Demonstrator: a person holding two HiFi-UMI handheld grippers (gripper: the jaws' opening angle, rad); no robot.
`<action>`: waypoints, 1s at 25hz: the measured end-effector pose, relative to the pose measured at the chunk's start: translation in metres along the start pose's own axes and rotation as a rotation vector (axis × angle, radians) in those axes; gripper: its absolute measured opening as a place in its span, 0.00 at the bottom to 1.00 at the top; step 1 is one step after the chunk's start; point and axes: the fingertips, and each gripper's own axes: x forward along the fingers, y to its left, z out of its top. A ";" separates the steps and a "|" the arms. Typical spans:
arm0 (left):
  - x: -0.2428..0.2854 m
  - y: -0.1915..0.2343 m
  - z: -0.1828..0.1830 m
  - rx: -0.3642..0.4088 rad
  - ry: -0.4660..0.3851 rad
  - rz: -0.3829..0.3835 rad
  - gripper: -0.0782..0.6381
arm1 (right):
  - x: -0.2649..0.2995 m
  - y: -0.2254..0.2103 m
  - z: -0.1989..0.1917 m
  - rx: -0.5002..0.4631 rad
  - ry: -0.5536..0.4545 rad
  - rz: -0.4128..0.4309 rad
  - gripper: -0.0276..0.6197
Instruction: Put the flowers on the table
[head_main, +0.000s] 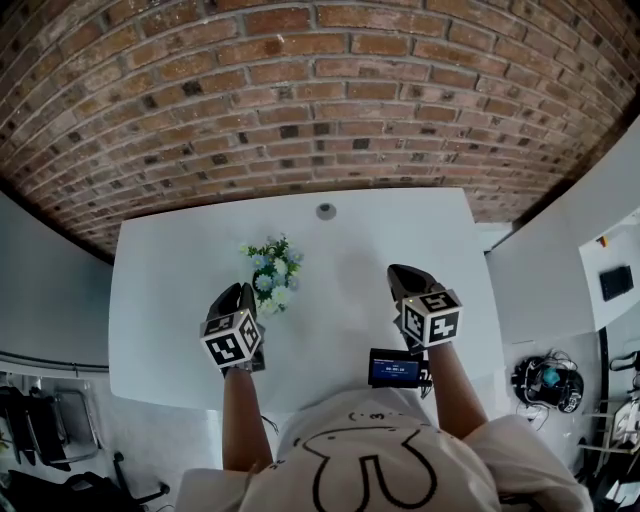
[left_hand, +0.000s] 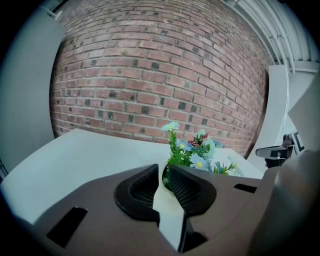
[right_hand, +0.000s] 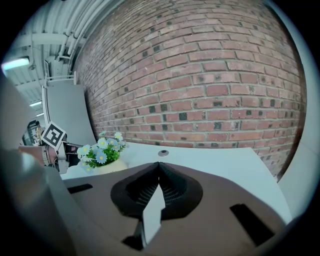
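The white counter (head_main: 160, 300) already carries the flowers (head_main: 272, 275). They stand upright in their pale pot (right_hand: 107, 166) near its middle, a little toward my left side and well in from every edge. By my judgement the placing is done, so the main risk is undoing it.

My left claw (left_hand: 165, 172) hangs just beside the bouquet, its jaws parted by only a narrow slit and holding nothing. A careless swing forward or to the right could catch the leaves, and a top-heavy bunch like this would likely tip rather than slide. My right claw (right_hand: 159, 167) is closed tip to tip, empty and well apart from the pot, so it threatens little. Its nearest neighbour is the small dark device with a blue screen (head_main: 395, 368) by the near edge, which a backward pull might nudge off.

From my left claw's view the pot is almost wholly behind the jaws, so I can't tell whether the tips touch it or stop short. The head view shows only the blooms and hides the pot's base. I can't tell whether the device lies on the counter or is strapped to my arm. The small round grey disc (head_main: 325, 211) near the far edge is too small to identify.
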 end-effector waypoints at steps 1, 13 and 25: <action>-0.004 0.000 0.001 0.001 -0.005 0.000 0.21 | -0.003 0.003 0.000 0.002 -0.005 0.002 0.06; -0.048 -0.002 0.009 0.034 -0.094 0.001 0.17 | -0.038 0.033 0.012 -0.039 -0.105 0.006 0.06; -0.096 -0.035 0.036 0.165 -0.241 -0.066 0.13 | -0.080 0.056 0.033 -0.135 -0.216 0.010 0.06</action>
